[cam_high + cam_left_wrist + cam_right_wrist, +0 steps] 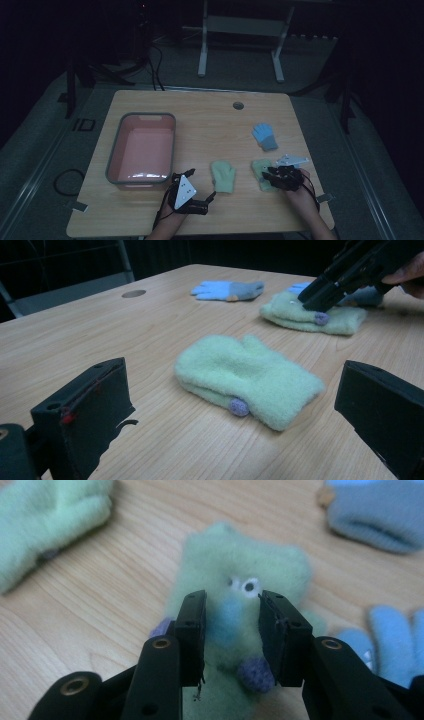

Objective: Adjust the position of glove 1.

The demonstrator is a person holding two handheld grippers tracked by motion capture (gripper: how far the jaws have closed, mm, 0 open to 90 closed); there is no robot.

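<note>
The light wooden table (210, 115) carries everything. At its left sits the pink plastic basin with a grey rim (142, 148), empty as far as I can see. A blue and grey knitted glove (264, 136) lies far right, and a plain pale green fleece mitten (223, 176) lies near the middle.

My left gripper (212, 197) rests low on the near edge, jaws spread wide and holding nothing, facing that plain mitten.

The work in hand, I judge, is picking up the second pale green fleece mitten with sewn-on eyes and purple knobs (240, 605), near right on the table. My right gripper (232, 630) points down at it, jaws partly open and straddling the middle of the mitten, just below the eyes. I cannot tell whether the pads touch the fleece yet. Another blue glove (385, 640) lies just beside it.

Next I should press down, pinch a good fold of fleece and lift, probably toward the basin.
</note>
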